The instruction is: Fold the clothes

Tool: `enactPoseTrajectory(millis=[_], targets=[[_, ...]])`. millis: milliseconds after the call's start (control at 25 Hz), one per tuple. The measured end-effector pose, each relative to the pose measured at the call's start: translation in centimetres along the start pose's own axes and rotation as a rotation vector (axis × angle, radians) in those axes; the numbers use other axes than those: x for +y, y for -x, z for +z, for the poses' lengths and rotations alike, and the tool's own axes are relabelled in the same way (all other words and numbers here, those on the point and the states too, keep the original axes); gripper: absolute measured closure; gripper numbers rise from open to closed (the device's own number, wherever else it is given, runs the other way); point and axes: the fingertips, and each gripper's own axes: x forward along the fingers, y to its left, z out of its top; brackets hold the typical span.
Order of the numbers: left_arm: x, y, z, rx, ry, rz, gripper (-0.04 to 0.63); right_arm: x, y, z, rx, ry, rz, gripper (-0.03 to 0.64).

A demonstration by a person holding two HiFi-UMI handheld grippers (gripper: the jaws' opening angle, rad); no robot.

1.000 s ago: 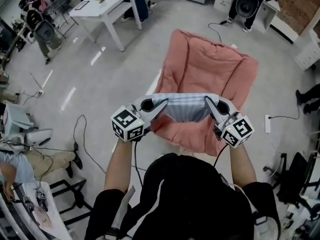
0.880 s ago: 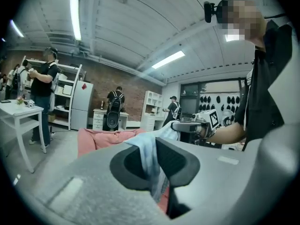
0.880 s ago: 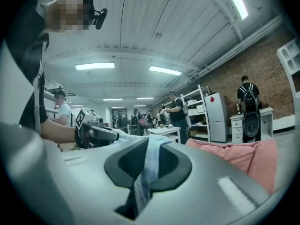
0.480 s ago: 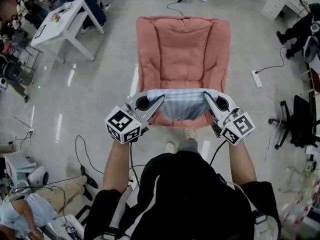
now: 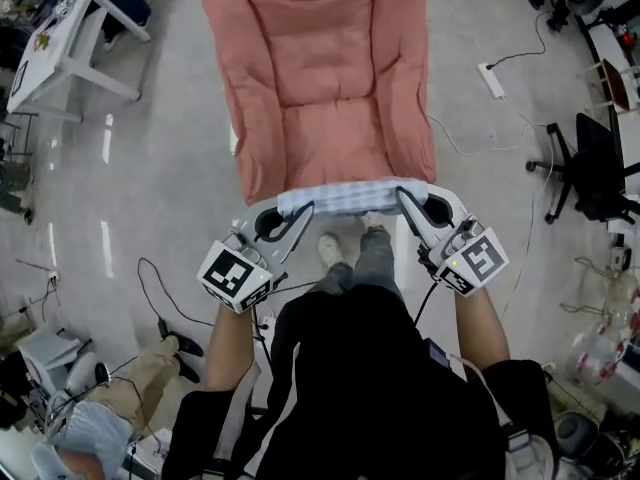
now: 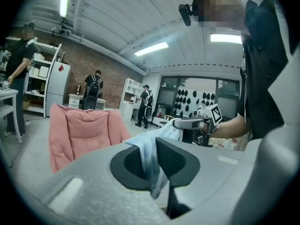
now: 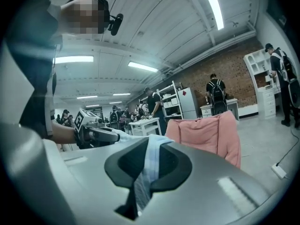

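A light blue striped garment (image 5: pixel 350 198) hangs stretched in the air between both grippers, in front of the person's chest. My left gripper (image 5: pixel 293 212) is shut on its left end; the cloth (image 6: pixel 150 161) is pinched between the jaws in the left gripper view. My right gripper (image 5: pixel 405 196) is shut on the right end, with the cloth (image 7: pixel 149 165) caught between its jaws. A pink padded folding chair (image 5: pixel 320 78) stands just beyond the garment, also seen as the pink chair (image 6: pixel 79 130) and the pink chair (image 7: pixel 211 132) in the gripper views.
A white table (image 5: pixel 65 43) stands at the far left. Cables (image 5: pixel 150 288) trail over the grey floor. A black office chair (image 5: pixel 590 168) is at the right, and a power strip (image 5: pixel 490 78) lies beyond the pink chair. People stand by shelves (image 6: pixel 98 90) at the back.
The person has turned, so the pink chair has swung to the upper middle of the head view. The garment is held flatter and higher, still stretched between both grippers.
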Motion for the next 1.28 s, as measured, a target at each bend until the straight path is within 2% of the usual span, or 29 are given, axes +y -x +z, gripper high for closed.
enactPoseTrajectory(millis=[360, 520, 640, 1040, 1280], targets=[[-1.4, -1.1, -7.1, 0.05, 0.076, -0.017, 0.557, -0.3, 1.7, -7.3, 0.099, -0.111, -0.011, 0.601], [-0.4, -1.6, -9.2, 0.046, 0.145, 0.001, 0.557, -1.0, 0.7, -9.9, 0.137, -0.128, 0.002, 0.601], [1.4, -2.5, -10.3, 0.033, 0.166, 0.025, 0.557, -2.3, -1.1, -11.5, 0.138, -0.127, 0.015, 0.601], [10.5, -7.7, -16.8, 0.048, 0.162, 0.069, 0.557, -9.2, -8.4, -19.1, 0.164, -0.12, 0.054, 0.601], [14.8, -10.0, -18.0, 0.034, 0.188, 0.101, 0.557, -12.3, -11.7, -20.5, 0.174, -0.129, 0.046, 0.601]])
